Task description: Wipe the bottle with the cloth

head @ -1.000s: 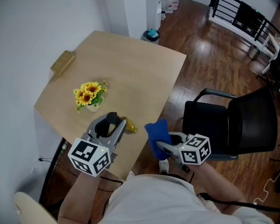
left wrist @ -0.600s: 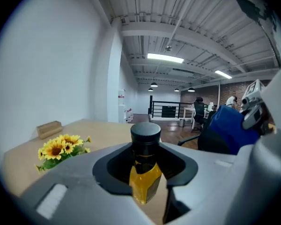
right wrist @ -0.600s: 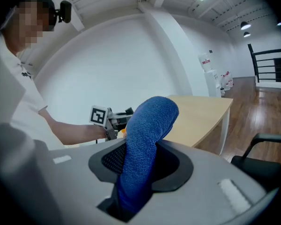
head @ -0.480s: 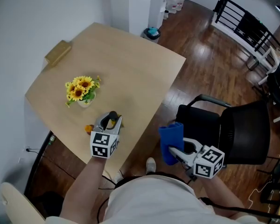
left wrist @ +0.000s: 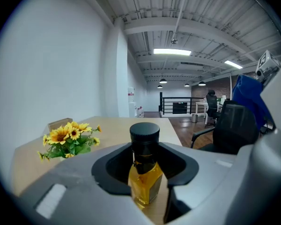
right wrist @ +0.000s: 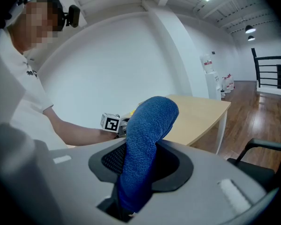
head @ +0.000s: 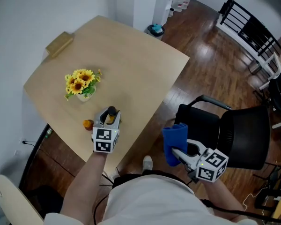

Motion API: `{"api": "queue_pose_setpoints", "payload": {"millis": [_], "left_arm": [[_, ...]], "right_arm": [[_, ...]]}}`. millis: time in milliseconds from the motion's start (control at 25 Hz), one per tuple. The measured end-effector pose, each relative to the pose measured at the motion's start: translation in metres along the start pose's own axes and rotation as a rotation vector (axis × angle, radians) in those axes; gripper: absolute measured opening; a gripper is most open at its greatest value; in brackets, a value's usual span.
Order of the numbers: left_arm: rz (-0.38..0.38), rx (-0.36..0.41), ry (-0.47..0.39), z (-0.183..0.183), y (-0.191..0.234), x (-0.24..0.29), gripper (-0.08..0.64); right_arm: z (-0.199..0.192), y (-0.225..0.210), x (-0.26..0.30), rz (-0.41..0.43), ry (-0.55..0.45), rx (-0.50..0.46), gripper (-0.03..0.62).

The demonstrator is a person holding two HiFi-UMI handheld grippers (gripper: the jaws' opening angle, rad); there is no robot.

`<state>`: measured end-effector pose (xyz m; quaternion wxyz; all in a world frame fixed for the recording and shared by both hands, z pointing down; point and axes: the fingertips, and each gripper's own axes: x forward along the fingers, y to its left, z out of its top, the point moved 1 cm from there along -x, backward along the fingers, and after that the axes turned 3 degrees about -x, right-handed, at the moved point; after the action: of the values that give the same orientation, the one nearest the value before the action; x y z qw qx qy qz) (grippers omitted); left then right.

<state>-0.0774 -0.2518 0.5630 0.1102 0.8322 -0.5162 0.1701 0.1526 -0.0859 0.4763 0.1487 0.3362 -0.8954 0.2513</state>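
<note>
Holding the small amber-filled glass bottle with a black cap (left wrist: 144, 177) upright, the left gripper (head: 109, 119) had its jaws clamped on the bottle's body over the near part of the pale wooden table (head: 131, 64). Whether the base touched the top could not be determined. The right gripper (head: 177, 150) was closed on the folded blue cloth (right wrist: 147, 135), which stood up past the jaws, well apart from the bottle and beyond the table's edge. Recommended: bring the free cloth end against the exposed cap and shoulder, keep the left grip firm, and stroke along the glass. Sideways pressure was judged liable to twist the bottle.
</note>
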Motion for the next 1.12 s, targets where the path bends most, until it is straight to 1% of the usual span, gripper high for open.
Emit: {"api": "queue_pose_setpoints", "payload": {"millis": [40,80,120,240,320,440,560,640,760,840,920,1000,1120], "left_arm": [[0.004,0.001,0.003,0.000,0.000,0.000,0.175],[0.007,-0.002,0.005,0.002,0.001,-0.002,0.220],[0.009,-0.008,0.002,0.004,0.000,-0.005,0.242],[-0.005,-0.025,-0.041,0.019,-0.005,-0.028,0.242],[-0.037,-0.046,-0.084,0.033,-0.014,-0.056,0.242],[-0.126,-0.073,-0.148,0.050,-0.032,-0.108,0.239],[-0.233,-0.055,-0.161,0.049,-0.046,-0.161,0.205],[-0.307,-0.032,-0.133,0.036,-0.052,-0.192,0.181],[-0.434,0.014,-0.058,-0.001,-0.064,-0.237,0.181],[-0.487,0.026,-0.021,-0.026,-0.069,-0.265,0.181],[-0.488,0.004,-0.010,-0.042,-0.068,-0.284,0.181],[-0.456,-0.027,-0.022,-0.047,-0.069,-0.301,0.180],[-0.397,-0.055,-0.060,-0.045,-0.078,-0.331,0.169]], "right_arm": [[0.000,0.003,0.001,0.002,0.000,-0.004,0.143],[0.001,0.006,0.002,0.004,-0.002,-0.009,0.143],[0.003,0.009,0.003,0.007,-0.005,-0.012,0.143],[0.008,0.023,0.008,0.015,-0.022,-0.027,0.143],[0.011,0.035,0.014,0.019,-0.035,-0.036,0.143],[0.014,0.054,0.020,0.019,-0.058,-0.046,0.143],[0.012,0.080,0.025,0.007,-0.071,-0.063,0.143],[0.008,0.098,0.027,-0.006,-0.076,-0.065,0.143],[-0.005,0.127,0.028,-0.038,-0.065,-0.068,0.144],[-0.015,0.146,0.027,-0.063,-0.054,-0.092,0.144],[-0.024,0.162,0.024,-0.076,-0.048,-0.125,0.144],[-0.033,0.177,0.015,-0.063,-0.041,-0.145,0.144],[-0.046,0.197,-0.003,-0.030,-0.042,-0.174,0.144]]}}
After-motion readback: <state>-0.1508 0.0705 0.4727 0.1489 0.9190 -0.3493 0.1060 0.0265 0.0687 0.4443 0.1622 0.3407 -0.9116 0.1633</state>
